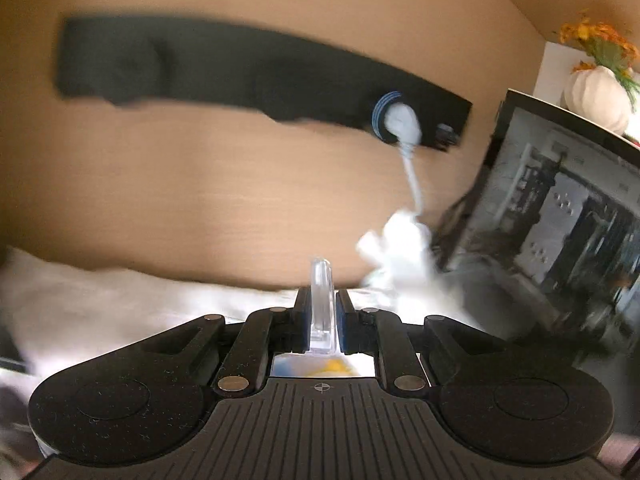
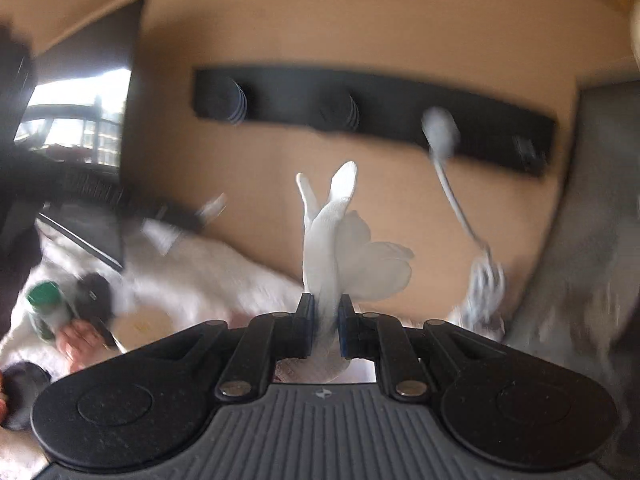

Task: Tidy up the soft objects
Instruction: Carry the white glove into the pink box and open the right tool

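Note:
A black peg rail is fixed on the tan wall. A white glove hangs by a white clip and cord from a right-hand peg. My left gripper is shut on a clear plastic clip, well below the rail. My right gripper is shut on a second white glove, whose fingers stick up in front of the wall, below the rail's middle peg. Both views are blurred.
A framed black-and-white picture leans at the right, with a white pumpkin vase of orange flowers behind it. White cloth covers the surface below. At the left are a window, a green-capped jar and a hand.

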`<state>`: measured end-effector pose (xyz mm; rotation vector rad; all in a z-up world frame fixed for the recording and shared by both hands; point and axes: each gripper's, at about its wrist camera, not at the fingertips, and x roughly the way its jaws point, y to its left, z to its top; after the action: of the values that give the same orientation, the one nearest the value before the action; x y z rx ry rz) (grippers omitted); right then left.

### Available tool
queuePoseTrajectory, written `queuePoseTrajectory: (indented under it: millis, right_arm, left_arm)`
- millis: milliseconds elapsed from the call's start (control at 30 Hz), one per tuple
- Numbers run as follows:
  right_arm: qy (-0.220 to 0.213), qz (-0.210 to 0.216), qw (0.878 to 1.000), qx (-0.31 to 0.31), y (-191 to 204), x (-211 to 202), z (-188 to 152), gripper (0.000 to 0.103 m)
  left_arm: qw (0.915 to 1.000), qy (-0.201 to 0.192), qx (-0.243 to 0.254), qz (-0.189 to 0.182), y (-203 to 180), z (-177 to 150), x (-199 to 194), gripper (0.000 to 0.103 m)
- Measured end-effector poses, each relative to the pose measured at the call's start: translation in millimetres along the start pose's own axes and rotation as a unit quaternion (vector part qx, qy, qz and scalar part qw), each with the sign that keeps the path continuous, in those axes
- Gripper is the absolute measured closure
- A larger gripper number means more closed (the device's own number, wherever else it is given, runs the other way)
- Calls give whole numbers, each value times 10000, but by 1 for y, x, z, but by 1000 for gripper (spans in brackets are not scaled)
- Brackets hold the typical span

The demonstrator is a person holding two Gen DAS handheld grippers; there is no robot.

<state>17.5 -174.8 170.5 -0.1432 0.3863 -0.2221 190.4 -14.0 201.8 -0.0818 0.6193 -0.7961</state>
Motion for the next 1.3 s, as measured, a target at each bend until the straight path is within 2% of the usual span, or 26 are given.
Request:
queuePoseTrajectory:
  millis: [67,100,133,200,333,500,600,667,700,733,800,900,1000,1067,1200,1267,1300]
  right_arm:
    - [102,232,9996,131,-4,9,-24,88]
    - [194,285,9993,166,-9,9,-39,75]
    - [282,256,9991,166,-5,11,-50,57]
    - [312,217,9992,145,0,9,-69,43]
    - [463,403,9981,113,10,6,-88,39]
    - [678,585,9958,204,17,16,-93,34]
    - [816,567,9948,236,20,27,-86,35]
    - [1017,716,9913,430,22,38,-80,40]
    - [1155,797,9885,565,22,45,-75,48]
    - [1262,862,9860,671,23,53,-72,52]
    - [1471,1041,9800,847,27,69,-65,52]
    - [1794,1213,9715,966,36,100,-62,52]
    - [2072,1187,9650,1084,41,131,-61,52]
    - [2002,1064,9693,947,45,140,-57,53]
    - [1904,530,9782,640,49,146,-46,51]
    - [1860,482,9780,809,46,140,-40,45]
    - [1803,485,9785,875,46,134,-36,39]
  left_arm:
    - [9976,448,-472,-239,6,-3,36,87]
    - [9944,769,-678,-267,8,-9,53,86]
    - [9914,984,-823,-256,12,-16,67,85]
    - [9912,920,-954,-68,16,-32,77,85]
    - [9902,605,-1217,326,25,-42,67,85]
    - [9947,191,-811,595,28,-47,21,85]
    - [9937,86,-830,750,36,-61,-15,85]
    - [9911,56,-1039,827,48,-74,-39,85]
    - [9896,35,-1142,872,54,-81,-50,85]
    - [9877,19,-1247,938,60,-89,-63,85]
    - [9833,-9,-1414,1149,72,-105,-87,85]
    - [9729,-63,-1702,1563,95,-131,-121,85]
    - [9568,-62,-2026,2083,122,-156,-153,85]
    - [9447,-81,-2244,2389,140,-173,-174,85]
    - [9201,-183,-2691,2839,174,-204,-210,85]
    - [9117,-247,-2818,2979,187,-216,-223,85]
    - [9090,-283,-2862,3017,192,-222,-228,85]
